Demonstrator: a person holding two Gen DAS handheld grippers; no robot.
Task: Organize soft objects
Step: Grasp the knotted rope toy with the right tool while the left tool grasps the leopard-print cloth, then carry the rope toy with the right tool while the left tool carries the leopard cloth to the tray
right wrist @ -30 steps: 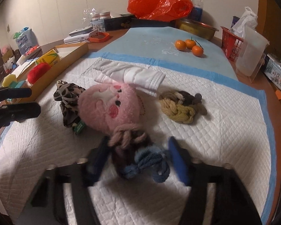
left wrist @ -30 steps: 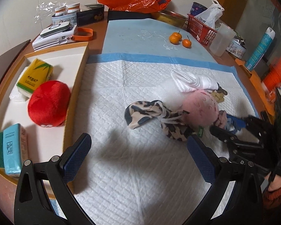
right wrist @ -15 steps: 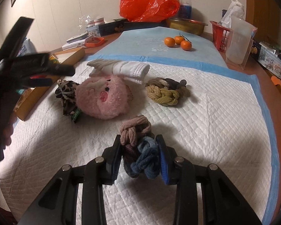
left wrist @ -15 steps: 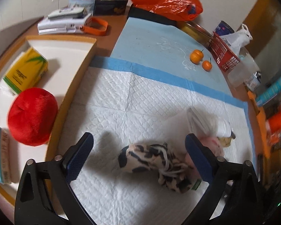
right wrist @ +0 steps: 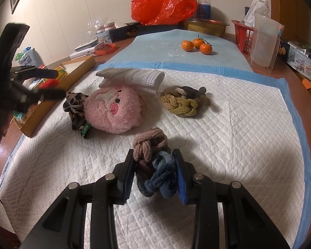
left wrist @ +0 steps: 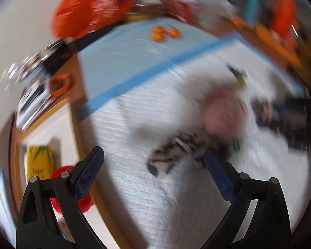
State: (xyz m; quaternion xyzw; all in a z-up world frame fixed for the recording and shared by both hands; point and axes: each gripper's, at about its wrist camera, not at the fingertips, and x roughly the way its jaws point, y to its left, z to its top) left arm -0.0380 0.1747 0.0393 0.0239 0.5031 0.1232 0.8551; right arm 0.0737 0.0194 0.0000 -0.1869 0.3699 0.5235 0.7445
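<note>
One bundle of brown and blue braided hair ties is clamped in the right hand-held gripper over the white quilted pad. Left hand-held gripper gapes, holding nothing. Pink plush, leopard scrunchie, white socks, yellow braid left; wooden tray holds a red plush.

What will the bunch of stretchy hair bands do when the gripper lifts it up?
The hair band bunch will probably sag and dangle, since its loops are soft and knotted loosely. It looks light. The right gripper squeezes only the lower loops, so the tan loop on top might flop or slip free.
</note>
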